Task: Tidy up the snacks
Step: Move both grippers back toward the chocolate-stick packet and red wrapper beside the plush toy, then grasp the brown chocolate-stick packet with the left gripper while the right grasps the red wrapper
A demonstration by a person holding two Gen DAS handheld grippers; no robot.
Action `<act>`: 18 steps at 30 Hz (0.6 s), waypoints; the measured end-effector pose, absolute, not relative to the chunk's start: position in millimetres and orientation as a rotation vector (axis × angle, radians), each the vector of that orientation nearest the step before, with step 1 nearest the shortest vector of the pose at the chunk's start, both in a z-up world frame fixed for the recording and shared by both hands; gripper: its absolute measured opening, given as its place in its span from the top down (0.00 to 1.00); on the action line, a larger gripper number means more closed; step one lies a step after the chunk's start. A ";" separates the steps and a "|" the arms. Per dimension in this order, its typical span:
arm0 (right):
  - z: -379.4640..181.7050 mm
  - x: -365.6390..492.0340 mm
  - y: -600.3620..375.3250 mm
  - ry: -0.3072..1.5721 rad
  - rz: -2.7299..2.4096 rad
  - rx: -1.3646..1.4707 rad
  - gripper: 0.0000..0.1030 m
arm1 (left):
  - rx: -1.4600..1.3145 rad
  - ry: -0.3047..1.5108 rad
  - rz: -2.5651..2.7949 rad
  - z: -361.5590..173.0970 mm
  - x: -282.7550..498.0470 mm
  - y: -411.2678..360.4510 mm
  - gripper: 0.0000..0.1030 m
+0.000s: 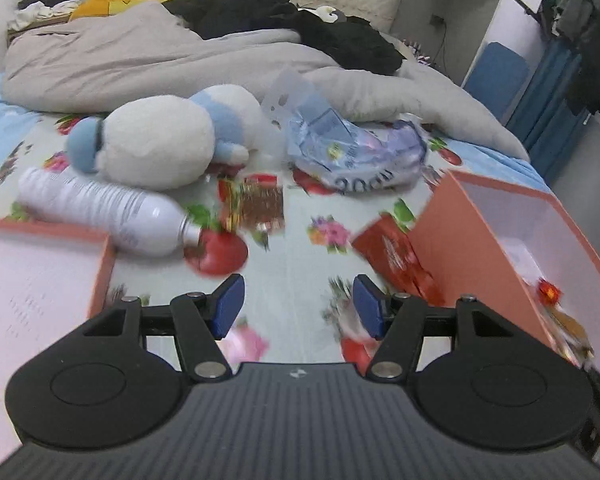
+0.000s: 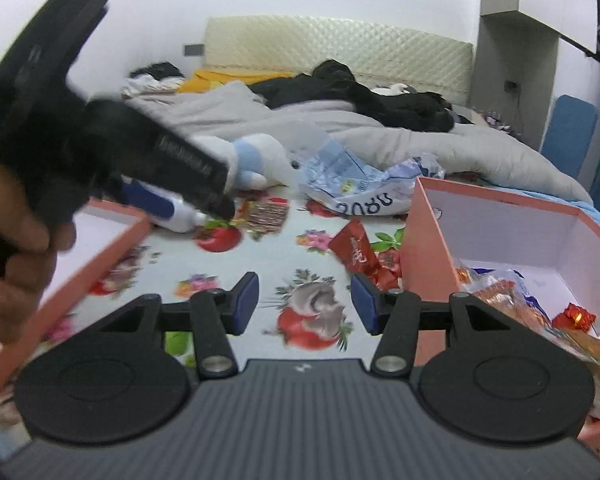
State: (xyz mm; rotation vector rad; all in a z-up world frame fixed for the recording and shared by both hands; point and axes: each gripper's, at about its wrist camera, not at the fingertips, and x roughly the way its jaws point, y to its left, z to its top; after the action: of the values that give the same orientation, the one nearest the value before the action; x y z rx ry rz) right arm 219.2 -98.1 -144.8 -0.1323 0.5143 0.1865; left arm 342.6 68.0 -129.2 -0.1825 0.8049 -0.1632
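Bed (image 1: 292,216) under a pale sheet printed with red fruit and flowers; rumpled grey duvet (image 1: 140,60) and black clothes (image 1: 300,20) heaped toward a quilted cream headboard (image 2: 340,40)

Two coral-pink boxes with white insides on the sheet: right box (image 1: 452,240) open and tilted, holding a few wrapped snacks, among them a small red foil piece (image 2: 576,316); left box (image 1: 100,272) near the lower left edge, seen only in part

White and blue plush toy (image 1: 168,136) lying beyond the gap between the boxes, white bottle (image 1: 100,204) on its side just in front of it; fine print on the bottle too blurred to read

Crumpled pale blue plastic bag (image 1: 356,152) right of the plush, with large dark characters across its front, not legible

Loose snacks between the boxes: red packet (image 2: 356,248) with white characters, unreadable, touching the right box's outer wall; gold and red foil packet (image 1: 260,204) farther back, near the bottle's neck

Left hand-held gripper (image 1: 298,304) low over bare sheet, blue pads spread apart, nothing between them

Right hand-held gripper (image 2: 304,300) likewise spread and empty, beside the red packet; in its view, the left hand (image 2: 16,248) gripping the other tool's black handle, blurred, covering much of the bottle and plush
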 end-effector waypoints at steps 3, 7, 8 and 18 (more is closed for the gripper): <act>-162.3 251.3 -90.8 0.522 0.137 -0.170 0.49 | -0.179 0.841 -0.155 -146.2 390.3 67.4 0.36; -182.7 290.4 -87.5 0.546 0.081 -0.185 0.49 | -0.163 0.915 -0.131 -172.7 440.0 63.1 0.33; -186.3 298.8 -86.1 0.553 0.071 -0.190 0.49 | -0.143 0.926 -0.129 -178.7 450.8 60.1 0.32; -210.3 348.5 -73.3 0.522 -0.037 -0.311 0.49 | 0.004 0.987 -0.082 -217.6 533.0 40.9 0.28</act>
State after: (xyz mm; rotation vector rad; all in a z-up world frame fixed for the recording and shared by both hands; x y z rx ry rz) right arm 348.5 -73.3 -210.3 -0.3112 0.5222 -0.0367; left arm 533.0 40.9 -217.6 0.0042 0.9869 -0.0818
